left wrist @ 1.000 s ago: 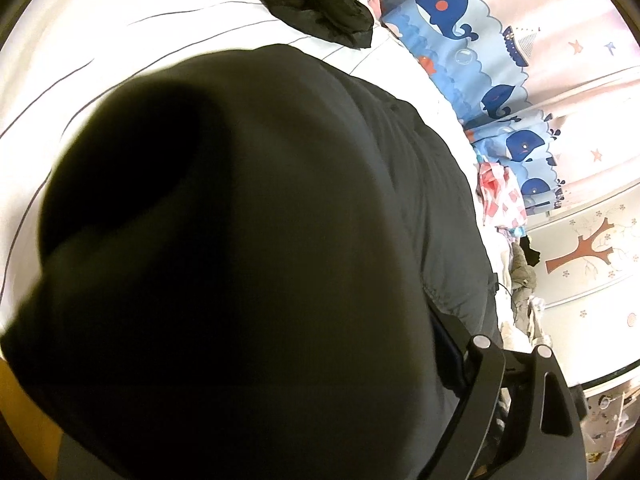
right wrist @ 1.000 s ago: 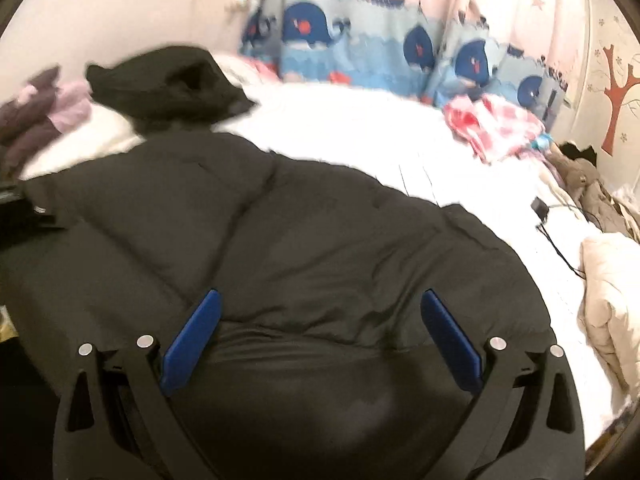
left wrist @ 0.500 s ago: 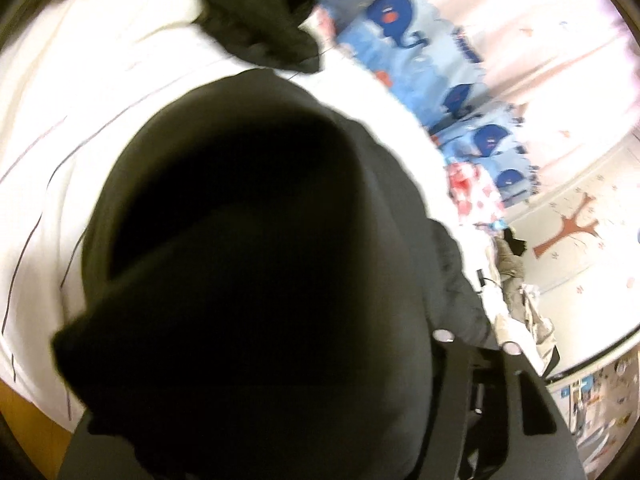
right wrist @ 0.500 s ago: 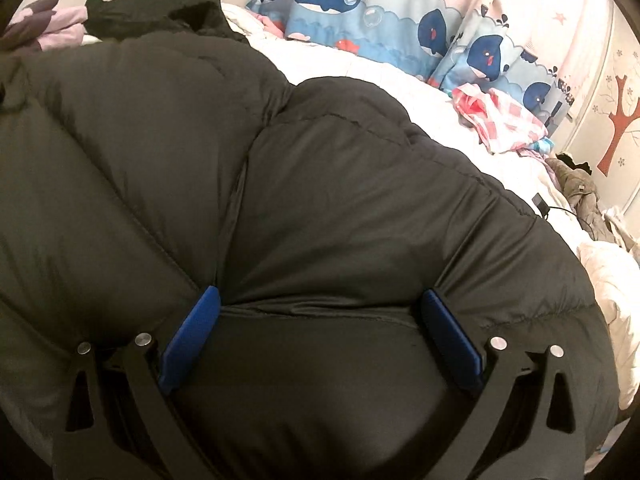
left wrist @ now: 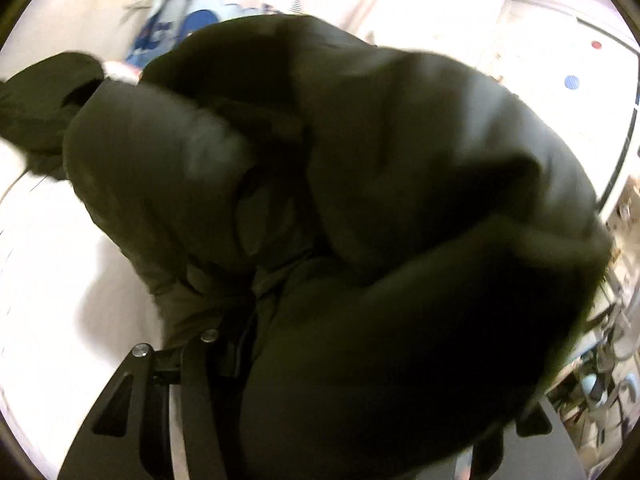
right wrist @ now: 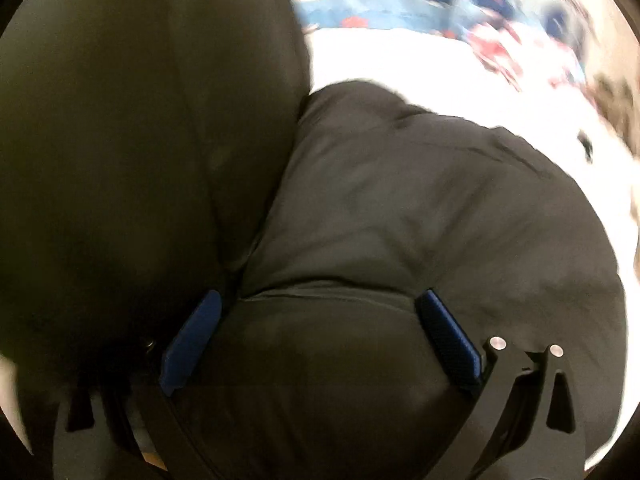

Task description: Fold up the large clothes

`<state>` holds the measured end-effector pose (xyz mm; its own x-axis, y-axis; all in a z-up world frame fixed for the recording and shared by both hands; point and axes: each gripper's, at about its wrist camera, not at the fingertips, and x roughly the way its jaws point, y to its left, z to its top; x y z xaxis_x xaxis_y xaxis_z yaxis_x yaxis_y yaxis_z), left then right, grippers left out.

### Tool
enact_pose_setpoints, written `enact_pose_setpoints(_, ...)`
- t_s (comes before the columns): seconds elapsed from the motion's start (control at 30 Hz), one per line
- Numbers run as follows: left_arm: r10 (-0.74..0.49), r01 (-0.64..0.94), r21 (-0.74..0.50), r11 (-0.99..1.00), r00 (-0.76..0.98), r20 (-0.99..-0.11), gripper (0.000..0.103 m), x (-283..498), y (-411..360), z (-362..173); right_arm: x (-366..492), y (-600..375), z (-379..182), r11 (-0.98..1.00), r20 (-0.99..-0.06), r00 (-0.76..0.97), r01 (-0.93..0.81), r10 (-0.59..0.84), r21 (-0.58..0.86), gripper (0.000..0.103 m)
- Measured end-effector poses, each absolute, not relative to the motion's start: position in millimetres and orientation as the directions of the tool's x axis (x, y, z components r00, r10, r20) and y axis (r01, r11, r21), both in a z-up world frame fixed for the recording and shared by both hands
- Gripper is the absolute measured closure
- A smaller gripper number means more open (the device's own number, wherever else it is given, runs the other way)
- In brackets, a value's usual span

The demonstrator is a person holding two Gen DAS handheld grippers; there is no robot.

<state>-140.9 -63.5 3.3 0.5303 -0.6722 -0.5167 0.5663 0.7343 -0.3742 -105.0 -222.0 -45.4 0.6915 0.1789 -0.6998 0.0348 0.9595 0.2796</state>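
Observation:
A big black puffer jacket (left wrist: 380,184) fills the left wrist view, bunched up and lifted above the white bed (left wrist: 44,280). My left gripper (left wrist: 248,344) is buried in its folds and looks shut on the fabric; only one black finger (left wrist: 192,380) shows. In the right wrist view the same jacket (right wrist: 420,208) bulges between the blue pads (right wrist: 448,336) of my right gripper (right wrist: 320,328). Its jaws stand wide, with the jacket's edge pressed between them. A raised fold of the jacket (right wrist: 132,128) covers the left half of that view.
A second dark garment (left wrist: 36,100) lies on the bed at the left. A whale-print curtain (right wrist: 380,4) hangs behind the bed. A red-checked cloth (right wrist: 504,56) lies at the bed's far right. Cluttered shelves (left wrist: 600,380) stand at the right.
The left gripper has swung up and over with the jacket, so its view has turned from the bed toward the wall. A fold of jacket has risen across the left of the right view.

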Motion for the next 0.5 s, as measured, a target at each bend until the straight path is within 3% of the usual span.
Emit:
enact_pose_setpoints(0.07, -0.661, 0.592, -0.328, 0.736, 0.525, -0.536, 0.051, -146.1, -87.5, 0.1, -124.3, -280.4, -32.7, 0.864, -0.614, 0.725, 0.052, 0.313, 0.501, 0.006)
enact_pose_setpoints(0.2, -0.616, 0.670, -0.171, 0.722, 0.511, -0.600, 0.051, -167.2, -153.3, -21.0, -153.8, -372.1, -1.4, 0.805, -0.535, 0.810, 0.141, 0.241, 0.577, 0.006)
enact_pose_setpoints(0.4, -0.554, 0.765, 0.018, 0.643, 0.481, -0.679, 0.042, -202.2, -226.7, -60.2, -158.4, -377.5, 99.6, 0.936, -0.447, 0.883, 0.024, 0.144, 0.350, 0.006)
enact_pose_setpoints(0.47, -0.531, 0.789, 0.092, 0.608, 0.490, -0.692, 0.038, -216.3, -247.0, -69.1, -139.5, -350.4, 117.5, 0.978, -0.500, 0.854, -0.049, 0.146, 0.201, 0.006)
enact_pose_setpoints(0.5, -0.518, 0.798, 0.135, 0.588, 0.498, -0.695, 0.037, -223.3, -255.2, -71.4, -120.3, -333.1, 115.1, 0.992, -0.572, 0.811, -0.081, 0.123, 0.098, 0.006)
